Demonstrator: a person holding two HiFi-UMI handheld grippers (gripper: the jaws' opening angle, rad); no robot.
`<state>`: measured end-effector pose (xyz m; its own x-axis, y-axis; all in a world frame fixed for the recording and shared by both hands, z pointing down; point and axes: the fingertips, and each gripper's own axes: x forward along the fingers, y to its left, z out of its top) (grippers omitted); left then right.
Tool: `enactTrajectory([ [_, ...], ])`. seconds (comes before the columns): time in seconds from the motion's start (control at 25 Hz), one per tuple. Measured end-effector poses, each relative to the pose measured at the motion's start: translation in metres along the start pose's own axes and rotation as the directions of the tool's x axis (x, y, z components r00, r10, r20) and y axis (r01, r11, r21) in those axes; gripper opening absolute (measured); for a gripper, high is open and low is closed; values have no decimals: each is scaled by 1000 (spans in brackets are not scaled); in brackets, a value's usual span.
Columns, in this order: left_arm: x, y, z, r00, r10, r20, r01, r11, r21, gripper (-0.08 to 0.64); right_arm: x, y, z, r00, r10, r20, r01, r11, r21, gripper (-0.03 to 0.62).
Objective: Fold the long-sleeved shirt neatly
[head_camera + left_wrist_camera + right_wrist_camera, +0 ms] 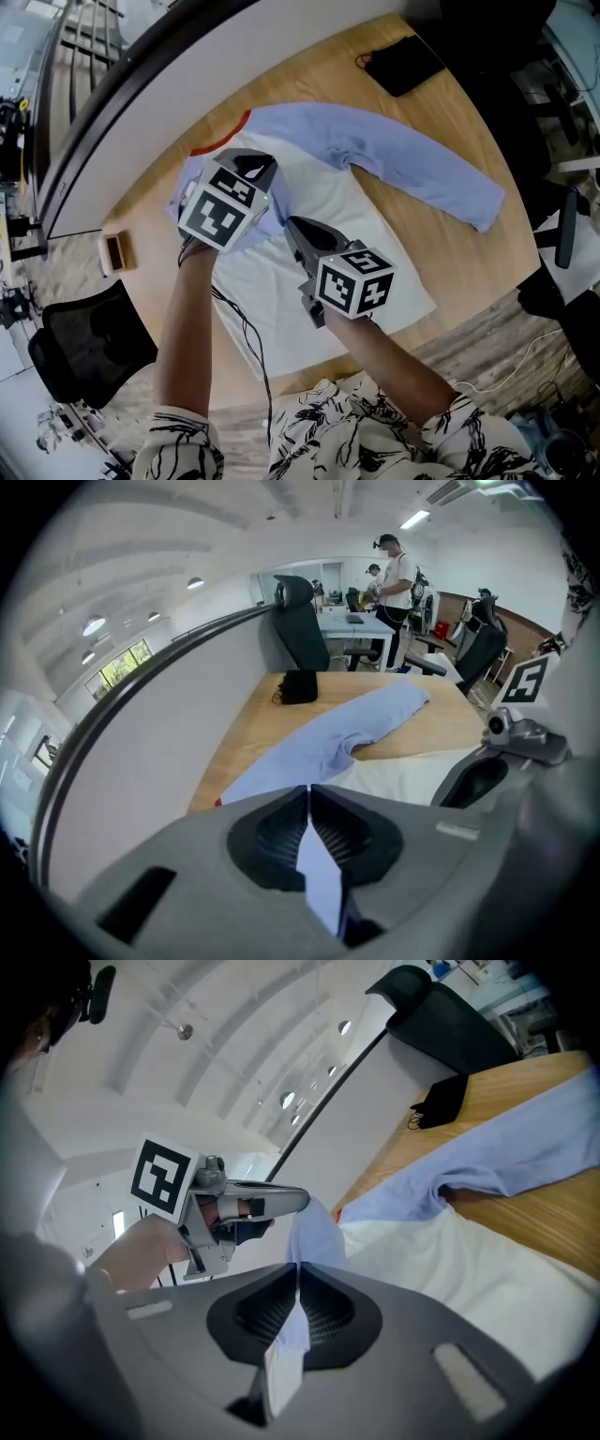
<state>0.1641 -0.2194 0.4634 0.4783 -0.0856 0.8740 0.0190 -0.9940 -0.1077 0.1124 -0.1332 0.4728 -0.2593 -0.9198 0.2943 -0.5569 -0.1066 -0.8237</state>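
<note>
The long-sleeved shirt (323,192) lies spread on the wooden counter (450,103), under and just beyond both pairs of fingers. Its body is white. The sleeves and shoulders are a pale lavender blue, and a thin red collar (220,141) shows at the neck, off to the outer side of the left gripper (253,167).

The left gripper's fingers are pressed together on a strip of the blue cloth (319,864), which runs up between the ribbed pads and out past the tips. The right gripper (292,225) sits close beside it. Its fingers are likewise clamped tight, on a fold where blue meets white (286,1354). In the right gripper view the blue fabric rises from that grip to the left gripper's fingers (272,1202), so the near sleeve is held up off the counter between the two.

Ahead of both sets of fingers, the other sleeve (422,173) stretches out full length across the bare wood. It is loosely creased near the armpit and its cuff end is well away from either grip. The white body (450,1269) lies mostly flat below and to the side of the right fingers, with soft wrinkles and its hem toward the person.

Far beyond the fingers, at the counter's back edge, rests a black pouch (403,61). A small wooden box (117,251) sits on the counter's rim, outward of the left gripper.
</note>
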Motion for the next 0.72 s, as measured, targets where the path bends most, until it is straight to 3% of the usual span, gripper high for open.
enactTrajectory([
  [0.32, 68, -9, 6, 993, -94, -76, 93, 995, -19, 20, 4, -59, 6, 997, -77, -13, 78, 993, 94, 23],
  [0.72, 136, -30, 10, 972, -179, -152, 172, 983, -59, 21, -14, -117, 10, 986, -161, 35, 147, 955, 256, 25],
])
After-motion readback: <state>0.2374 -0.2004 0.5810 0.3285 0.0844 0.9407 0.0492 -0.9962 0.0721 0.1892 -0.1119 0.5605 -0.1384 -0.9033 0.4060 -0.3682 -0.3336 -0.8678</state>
